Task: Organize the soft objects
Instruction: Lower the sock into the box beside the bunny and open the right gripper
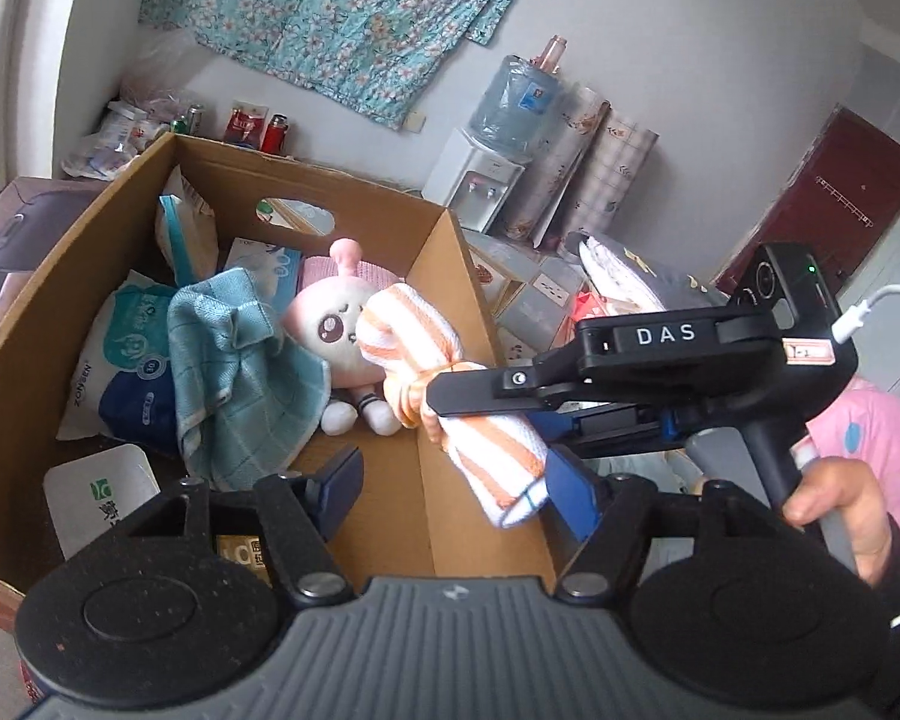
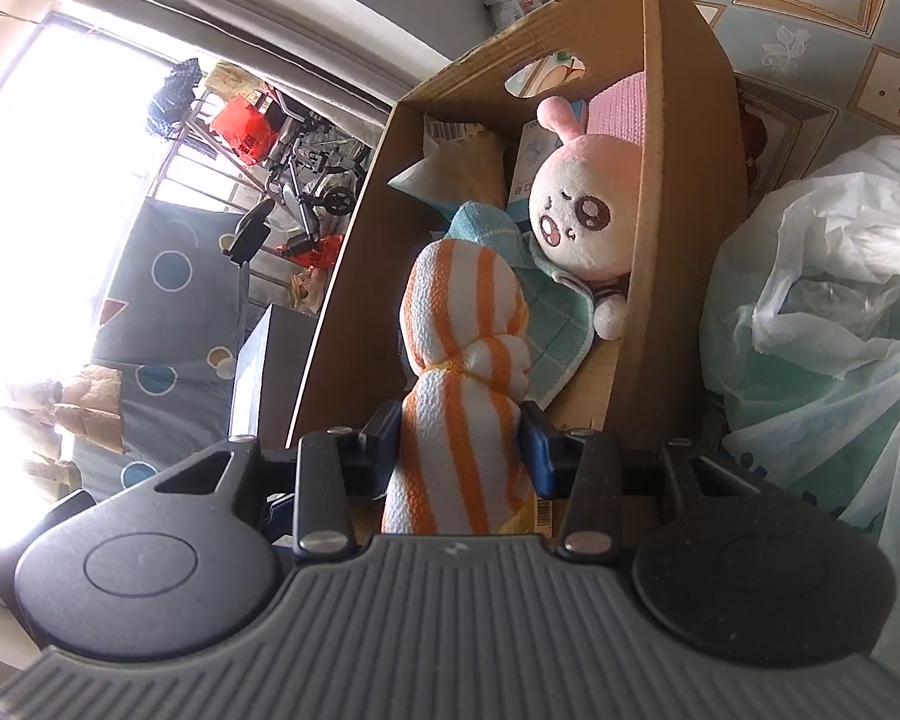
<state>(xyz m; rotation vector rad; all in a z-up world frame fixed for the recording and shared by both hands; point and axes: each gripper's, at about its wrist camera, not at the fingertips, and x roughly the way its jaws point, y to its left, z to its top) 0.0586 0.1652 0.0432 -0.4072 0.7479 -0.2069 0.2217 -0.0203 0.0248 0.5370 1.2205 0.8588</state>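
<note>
An orange-and-white striped towel roll (image 1: 402, 324) (image 2: 462, 300), tied at its middle, hangs over the open cardboard box (image 1: 444, 276) (image 2: 678, 180). My right gripper (image 2: 461, 444) (image 1: 468, 405) is shut on its lower half. In the left wrist view my left gripper (image 1: 456, 486) stands open at the box's near side; the towel's loose end lies by its right finger (image 1: 573, 501), and the left finger is well apart from it. Inside the box lie a pink plush bunny (image 1: 330, 324) (image 2: 576, 222), a teal checked cloth (image 1: 234, 372) (image 2: 546, 312) and tissue packs (image 1: 120, 372).
A person's hand (image 1: 834, 504) holds the right gripper's handle. A white plastic bag (image 2: 822, 276) sits right of the box and a dark carton (image 1: 12, 240) left of it. A water dispenser (image 1: 480, 180) and rolled mats stand by the wall.
</note>
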